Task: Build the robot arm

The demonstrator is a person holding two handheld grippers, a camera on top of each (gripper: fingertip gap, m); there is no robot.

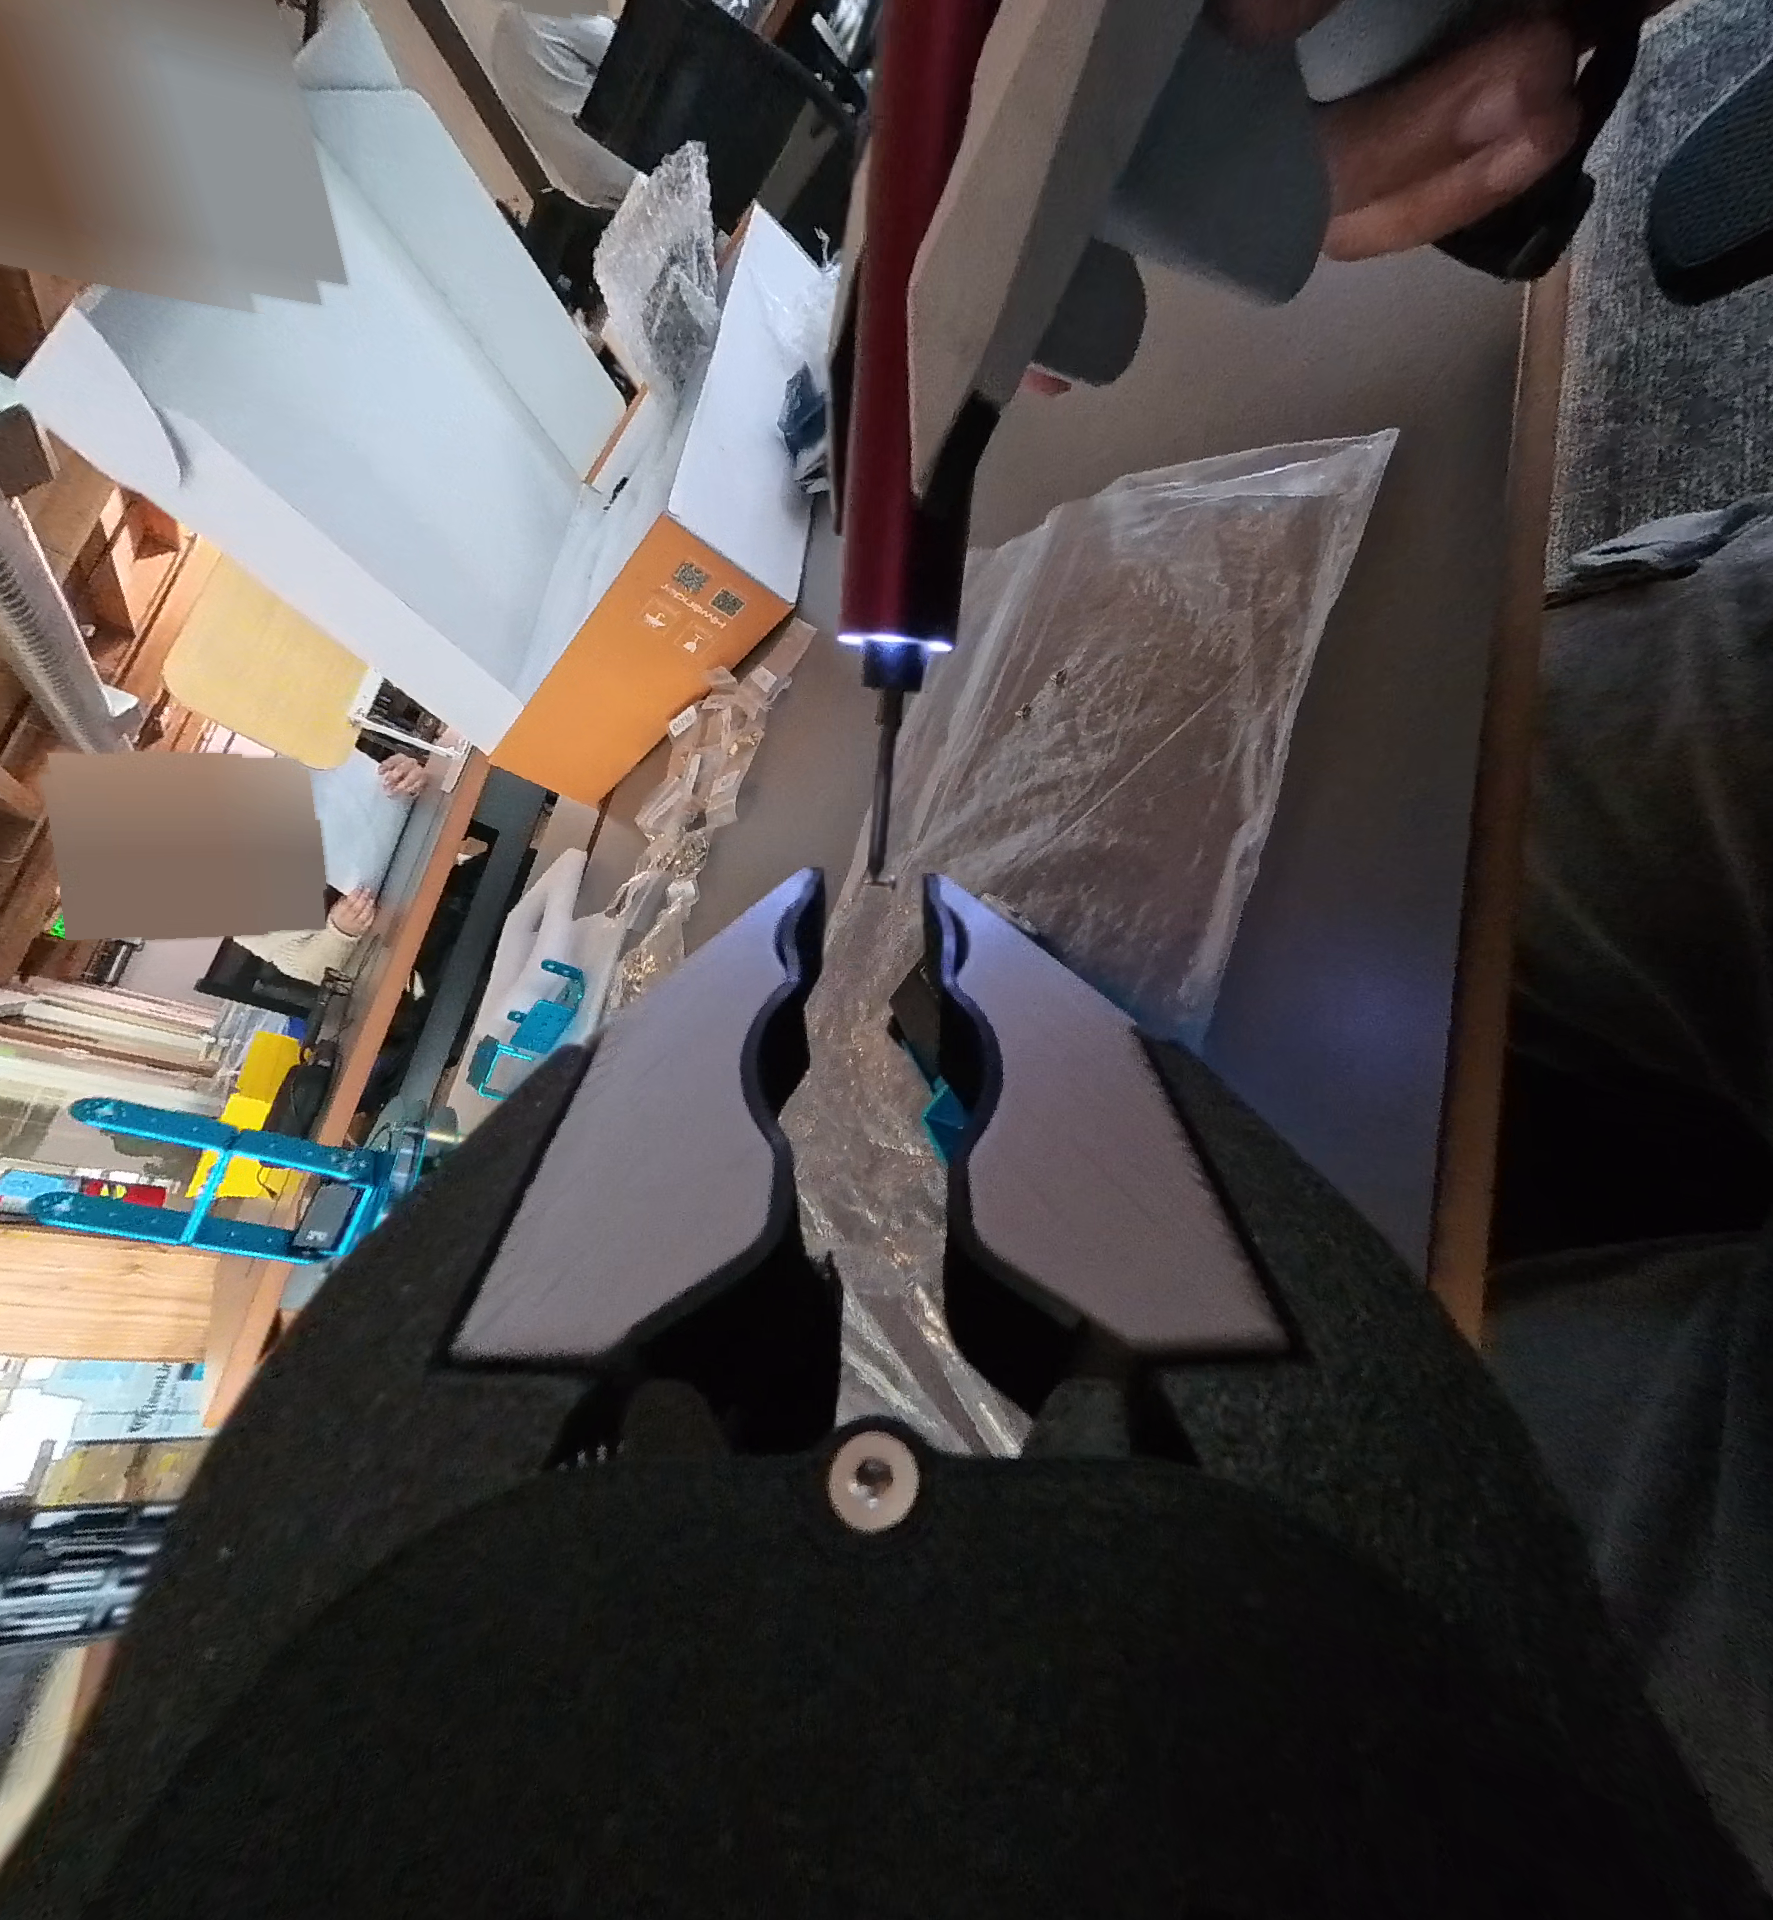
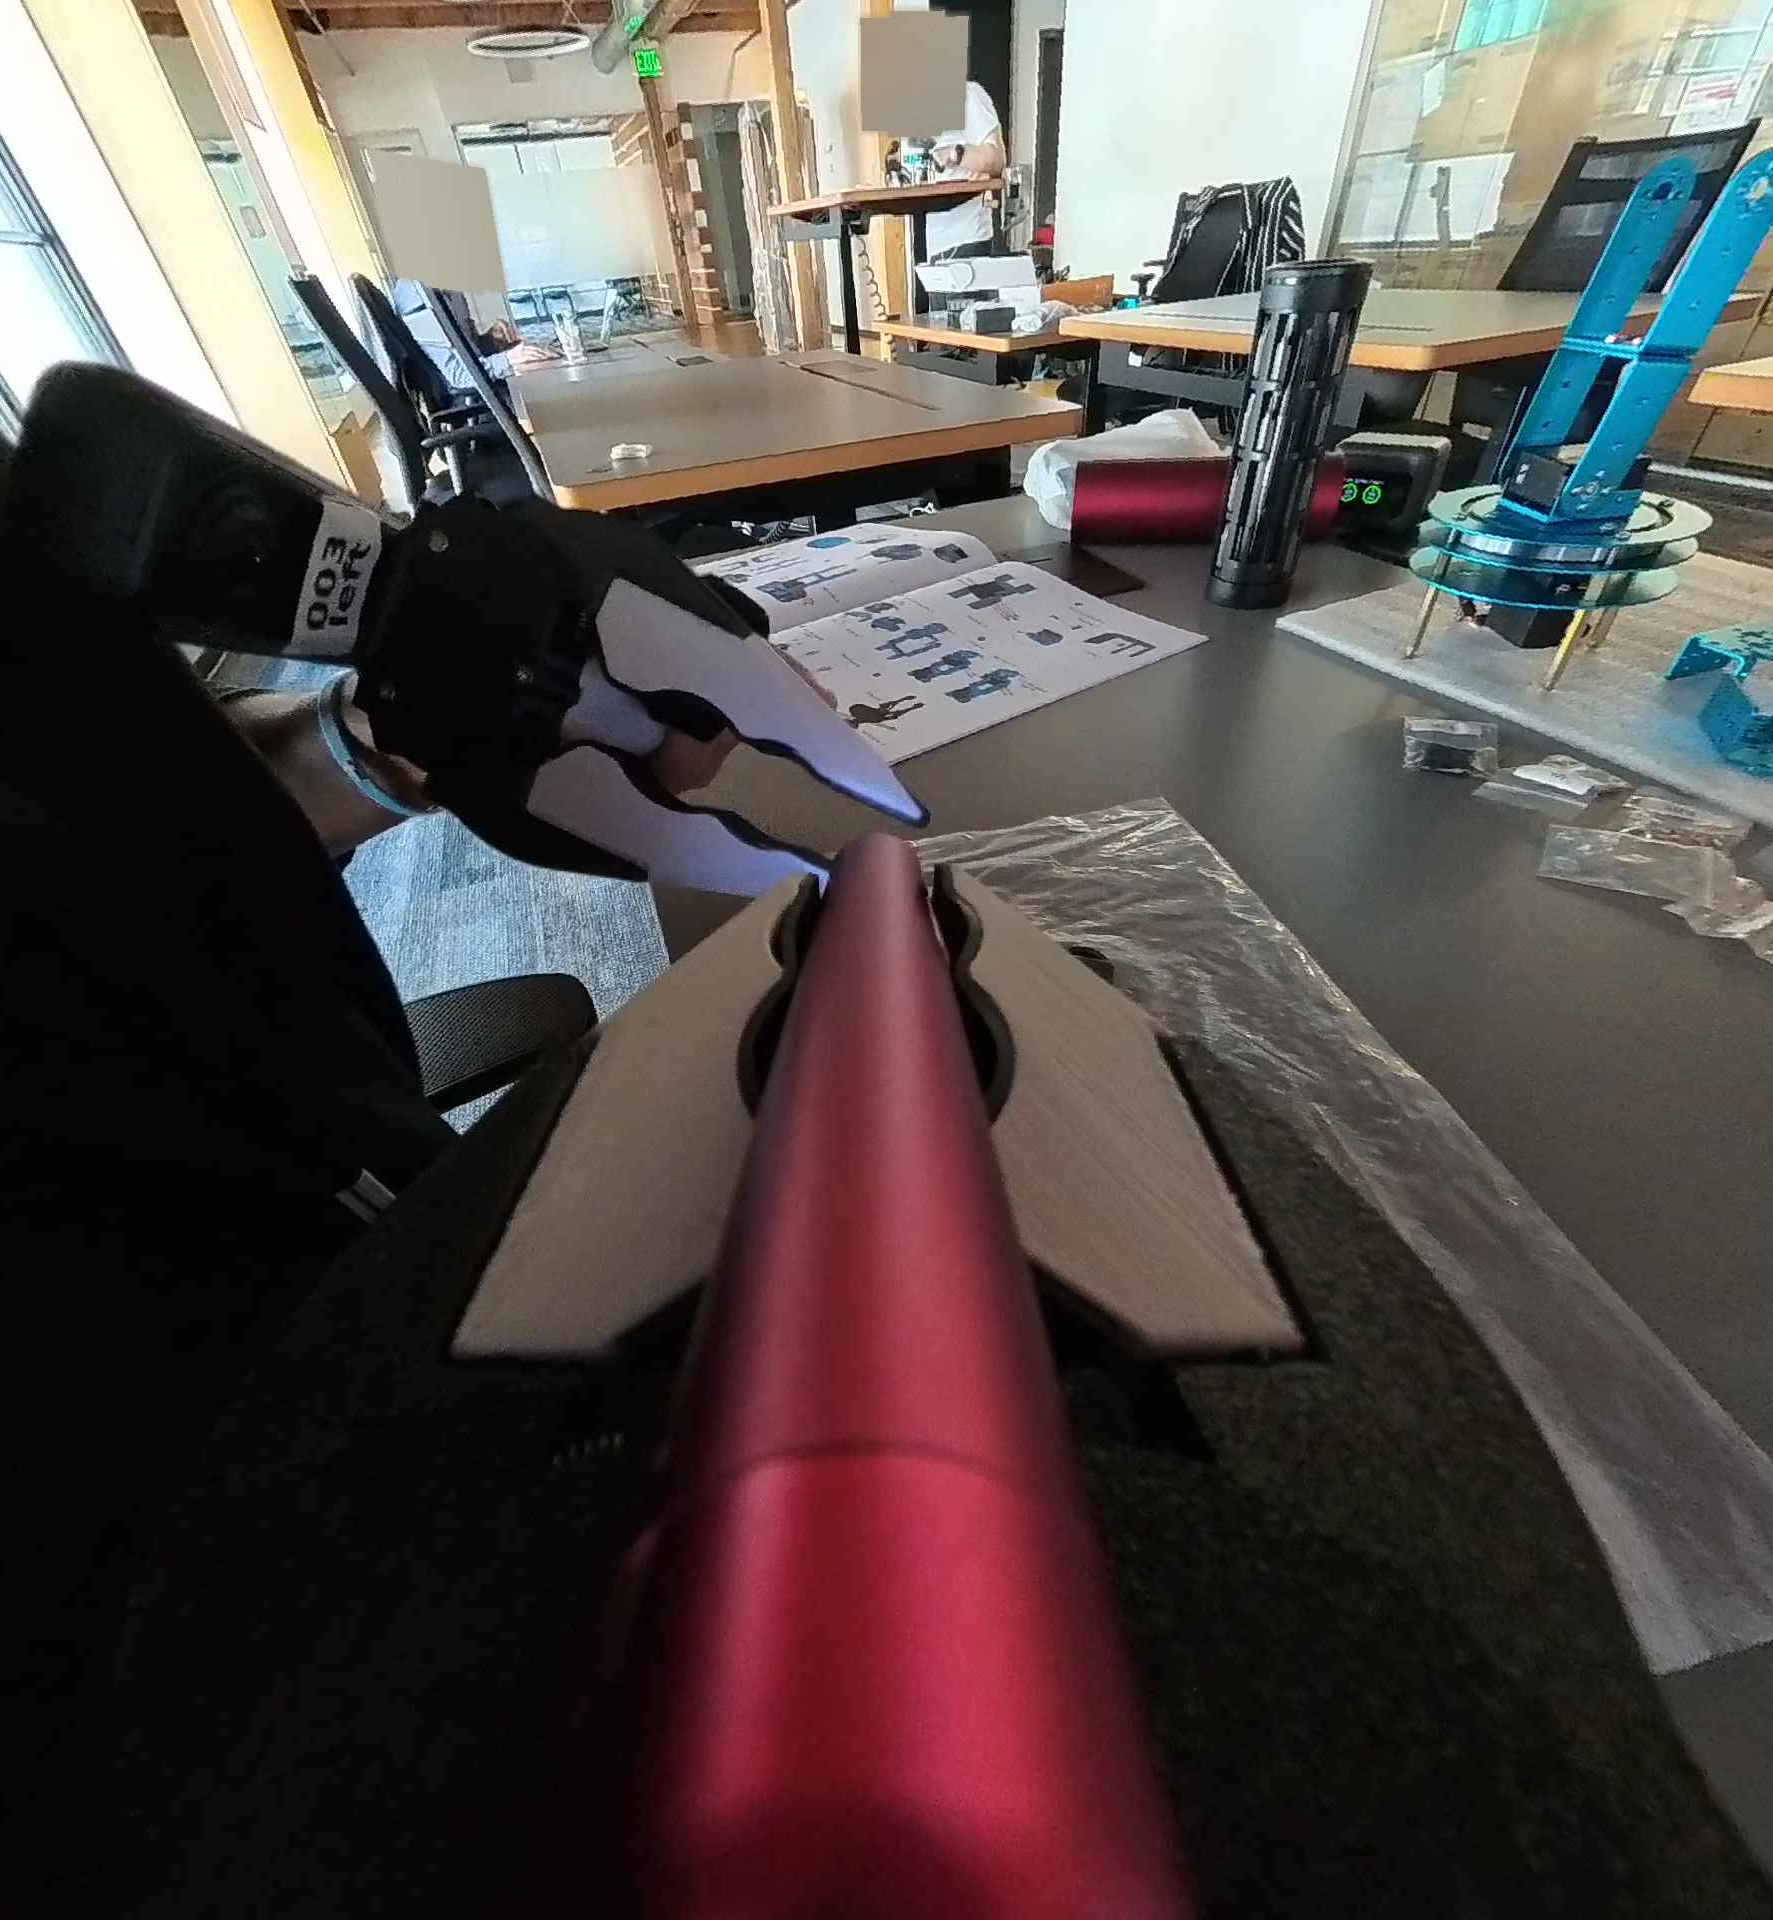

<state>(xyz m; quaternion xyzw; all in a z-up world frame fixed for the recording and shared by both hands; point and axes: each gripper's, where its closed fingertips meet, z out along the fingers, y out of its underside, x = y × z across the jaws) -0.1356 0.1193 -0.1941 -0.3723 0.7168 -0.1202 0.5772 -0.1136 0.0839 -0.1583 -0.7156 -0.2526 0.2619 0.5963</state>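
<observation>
Between the jaws of the right gripper sits a red electric screwdriver, a smooth matte metal cylinder running straight forward along the fingers; the jaws are pinched on its barrel from both sides. Seen from the left wrist view, the same tool comes down from the far side, ending in a black collar with a lit white ring and a thin dark bit; the bit tip touches a small part just beyond the left gripper. That gripper's jaws stand slightly apart, with a narrow gap between them; a black and blue piece lies against the inner face of the right finger, but whether the jaws clamp it I cannot tell. Under both tools lies a clear plastic bag flat on the dark surface; to the far right stand a blue metal bracket assembly on round clear plates, a loose blue bracket and several small parts bags; farther back are an open instruction booklet, a black cylinder standing upright and a second red cylinder lying on its side.
</observation>
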